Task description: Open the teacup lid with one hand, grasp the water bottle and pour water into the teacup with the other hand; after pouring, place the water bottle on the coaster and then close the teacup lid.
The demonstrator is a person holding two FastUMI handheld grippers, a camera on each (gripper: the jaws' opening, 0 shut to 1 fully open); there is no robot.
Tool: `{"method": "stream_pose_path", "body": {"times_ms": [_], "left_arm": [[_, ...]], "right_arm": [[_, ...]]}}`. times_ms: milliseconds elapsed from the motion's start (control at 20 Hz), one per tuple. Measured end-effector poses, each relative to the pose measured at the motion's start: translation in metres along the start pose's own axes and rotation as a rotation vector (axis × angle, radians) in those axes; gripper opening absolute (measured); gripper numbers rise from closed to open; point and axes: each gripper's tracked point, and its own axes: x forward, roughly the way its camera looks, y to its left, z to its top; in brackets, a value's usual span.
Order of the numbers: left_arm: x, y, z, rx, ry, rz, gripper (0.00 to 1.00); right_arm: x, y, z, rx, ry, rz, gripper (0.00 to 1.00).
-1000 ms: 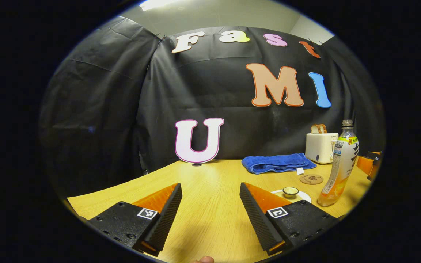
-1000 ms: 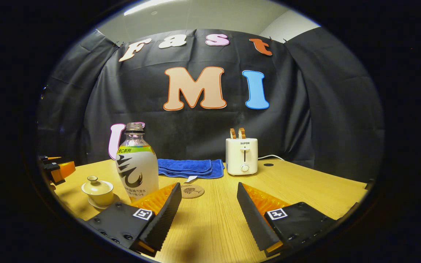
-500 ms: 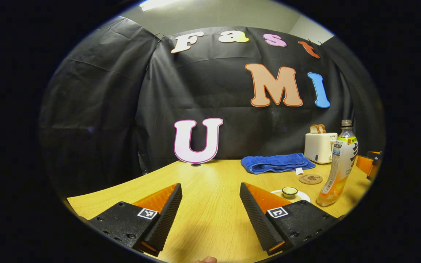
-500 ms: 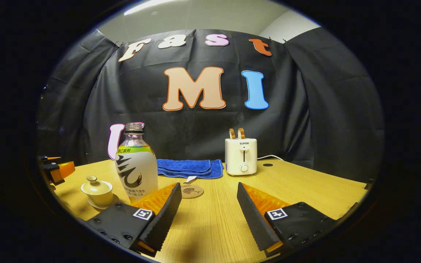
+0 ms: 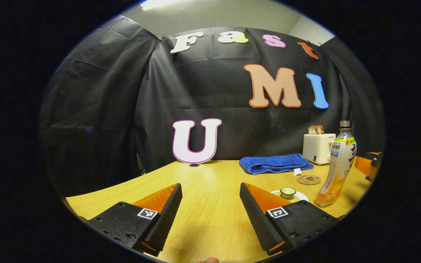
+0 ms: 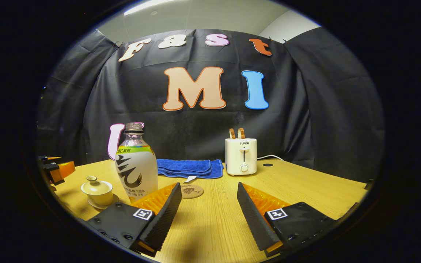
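1. The left hand-held gripper [image 5: 210, 215] hovers low over the bare wooden table [image 5: 210, 175], its two ridged black fingers spread wide with nothing between them.
2. The right hand-held gripper [image 6: 207, 215] is likewise spread wide and empty above the table, its left finger just in front of the water bottle [image 6: 136, 164] without touching it.
3. The water bottle stands upright on the table. It is clear plastic with a narrow neck, no cap showing on its open mouth, and a white wrap with black brush strokes under a yellow-green band; in the left gripper view the bottle [image 5: 336, 166] shows pale orange liquid in its lower part.
4. The teacup [image 6: 97, 190] is a small cream-coloured lidded cup with a round knob on the lid, sitting on a white saucer just left of the bottle. The lid is on.
5. In the left gripper view the teacup [image 5: 288, 192] peeks out behind the gripper's right finger.
6. The round brown coaster [image 6: 192, 191] lies flat just right of the bottle, beyond the right gripper's fingertips.
7. Behind it lies a folded blue towel [image 6: 188, 167], and a cream toaster [image 6: 241, 156] holding two bread slices stands to its right.
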Motion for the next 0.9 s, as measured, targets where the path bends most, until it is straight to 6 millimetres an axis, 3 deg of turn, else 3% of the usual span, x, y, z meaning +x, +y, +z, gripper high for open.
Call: {"method": "stream_pose_path", "body": {"times_ms": [350, 900], "left_arm": [[0.002, -0.019, -0.003, 0.008, 0.018, -0.073, 0.93], [0.003, -0.074, 0.004, 0.042, 0.037, -0.225, 0.93]], "right_arm": [[0.000, 0.001, 0.000, 0.000, 0.001, 0.009, 0.96], [-0.001, 0.004, 0.000, 0.001, 0.002, 0.020, 0.96]]}}
